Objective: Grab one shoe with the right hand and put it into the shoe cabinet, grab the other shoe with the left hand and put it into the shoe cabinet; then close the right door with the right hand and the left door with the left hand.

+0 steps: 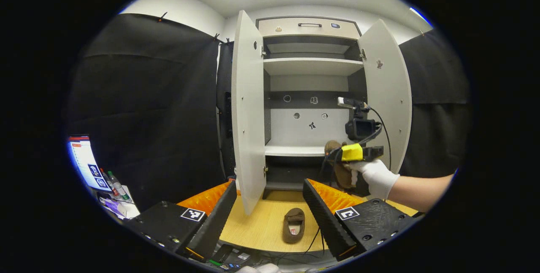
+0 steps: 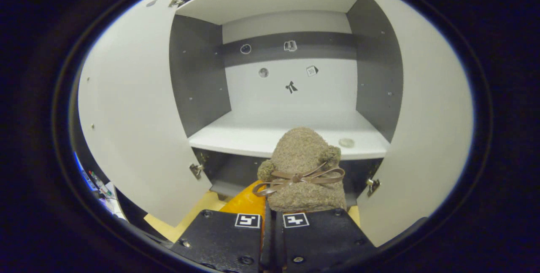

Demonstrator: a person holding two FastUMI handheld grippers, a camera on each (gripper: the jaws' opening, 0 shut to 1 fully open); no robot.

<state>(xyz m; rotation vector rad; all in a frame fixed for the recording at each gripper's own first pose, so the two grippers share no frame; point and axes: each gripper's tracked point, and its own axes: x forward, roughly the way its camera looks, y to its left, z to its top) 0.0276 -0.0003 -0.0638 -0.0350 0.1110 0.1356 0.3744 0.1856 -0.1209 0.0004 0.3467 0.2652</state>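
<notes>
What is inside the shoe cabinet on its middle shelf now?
The middle shelf holds one small round disc near its right front; no shoe yet. The held slipper hides part of the front edge.

No text, brand or number can be read. Small stickers (image 2: 290, 46) on the cabinet's (image 2: 291, 91) back panel and square markers (image 2: 247, 220) on the grippers carry only unreadable patterns.

Slipper (image 1: 294, 231) between spread fingers (image 1: 325, 218), seemingly untouched

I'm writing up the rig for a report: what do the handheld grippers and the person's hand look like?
Each gripper has black bodies carrying square black-and-white markers. The right gripper has a yellow band, a black camera on top and black cables. The person's hand wears a white glove.
</notes>
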